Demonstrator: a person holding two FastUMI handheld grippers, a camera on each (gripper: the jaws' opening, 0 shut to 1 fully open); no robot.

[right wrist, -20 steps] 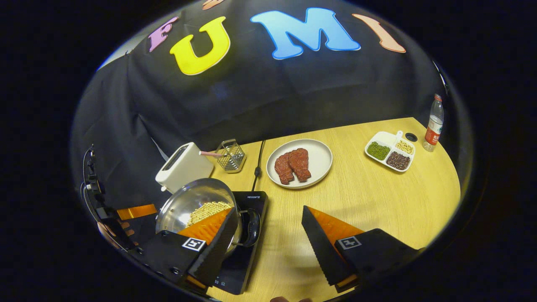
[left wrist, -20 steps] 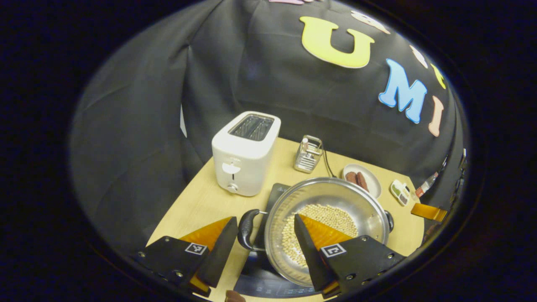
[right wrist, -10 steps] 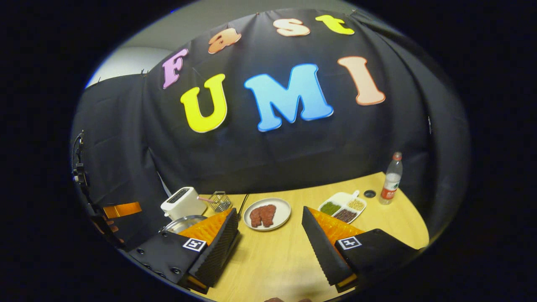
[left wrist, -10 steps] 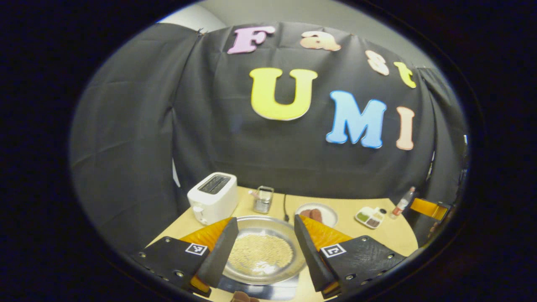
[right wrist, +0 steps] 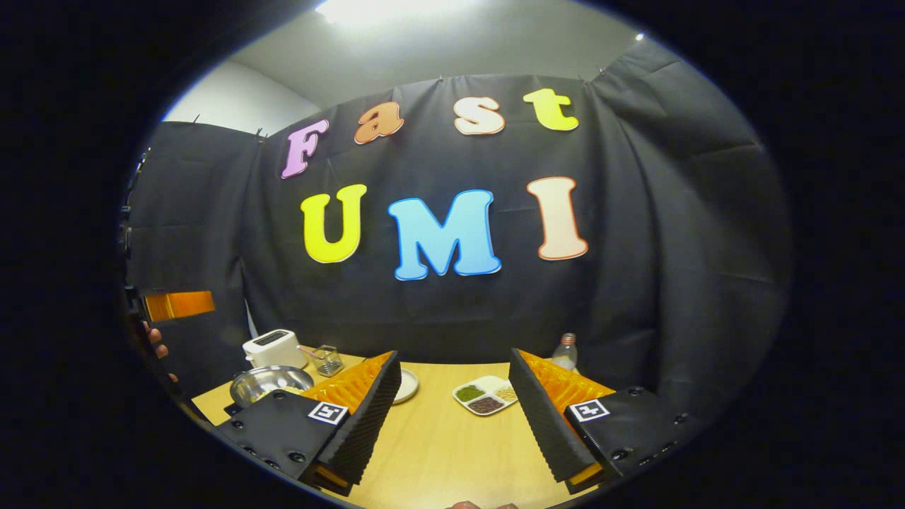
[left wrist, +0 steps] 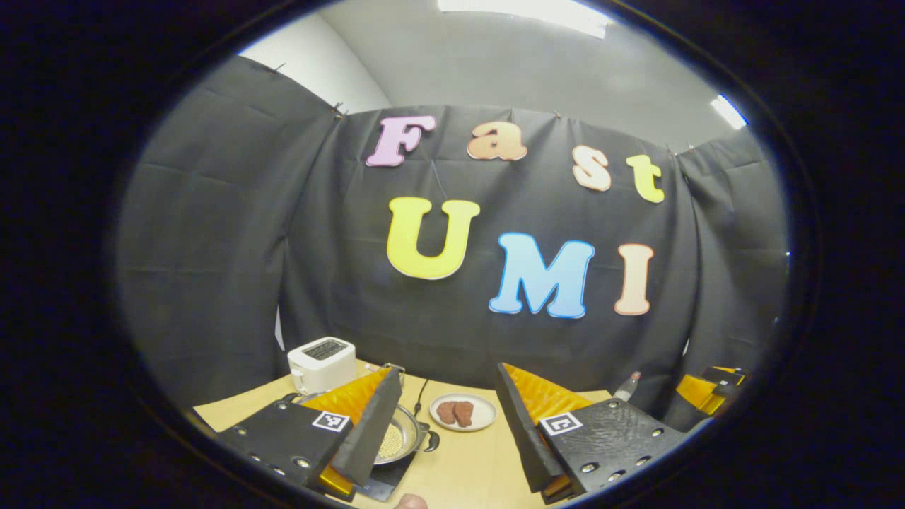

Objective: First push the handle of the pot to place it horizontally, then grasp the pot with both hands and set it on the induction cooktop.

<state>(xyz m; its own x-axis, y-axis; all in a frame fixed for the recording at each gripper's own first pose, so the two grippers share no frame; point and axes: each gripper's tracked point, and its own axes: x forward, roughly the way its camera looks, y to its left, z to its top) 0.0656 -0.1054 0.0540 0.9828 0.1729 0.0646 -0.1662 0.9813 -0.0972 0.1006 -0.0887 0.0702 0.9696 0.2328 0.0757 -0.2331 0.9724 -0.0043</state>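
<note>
Sitting on the cooktop (left wrist: 387, 475) at lower left, the pot (left wrist: 403, 437) is ungrasped; both the left gripper (left wrist: 443, 418) and the right gripper (right wrist: 452, 403) gape, released.

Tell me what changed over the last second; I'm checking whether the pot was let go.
Both tools pulled up and back from the pot: the left tool, which straddled its handle, and the right tool now hang open above the table. The pot stays on the cooktop; the toaster and plate are unmoved.
</note>
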